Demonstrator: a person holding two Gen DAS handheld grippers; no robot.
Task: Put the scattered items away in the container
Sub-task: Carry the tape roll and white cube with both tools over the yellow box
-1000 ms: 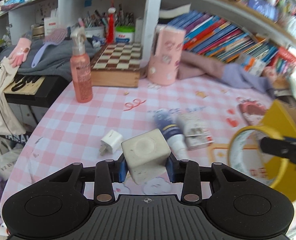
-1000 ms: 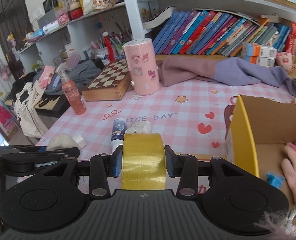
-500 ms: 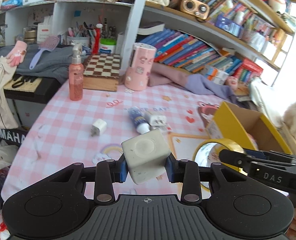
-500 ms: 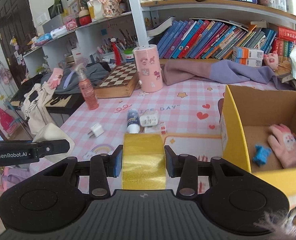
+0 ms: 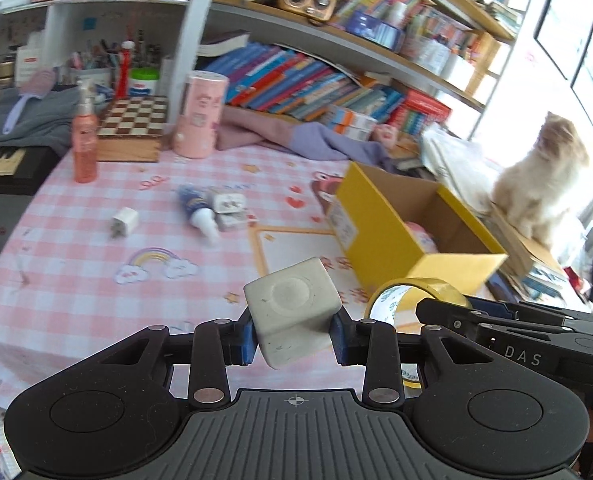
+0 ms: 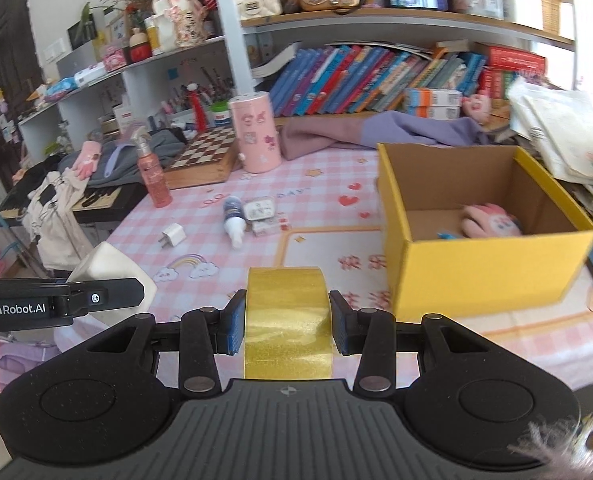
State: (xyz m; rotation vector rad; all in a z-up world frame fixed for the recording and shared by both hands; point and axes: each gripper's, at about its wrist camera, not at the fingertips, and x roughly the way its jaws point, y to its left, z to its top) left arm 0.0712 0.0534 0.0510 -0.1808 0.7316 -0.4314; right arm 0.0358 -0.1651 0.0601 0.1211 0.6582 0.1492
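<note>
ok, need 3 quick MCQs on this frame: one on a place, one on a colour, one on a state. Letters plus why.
1. Where is the pink glove?
A. beside the chessboard
B. inside the yellow box
C. under the spray bottle

2. What colour is the tape roll held by the right hand-held gripper?
A. gold
B. blue
C. red

3. What is the left hand-held gripper doing?
A. open, holding nothing
B. shut on the white cube
C. shut on the white charger plug

Key:
1 B, the glove lies on the box floor in the right wrist view.
2 A, the roll's outer face is glittery gold.
3 B, both pads press the cube's sides; the white charger plug lies on the table.
</note>
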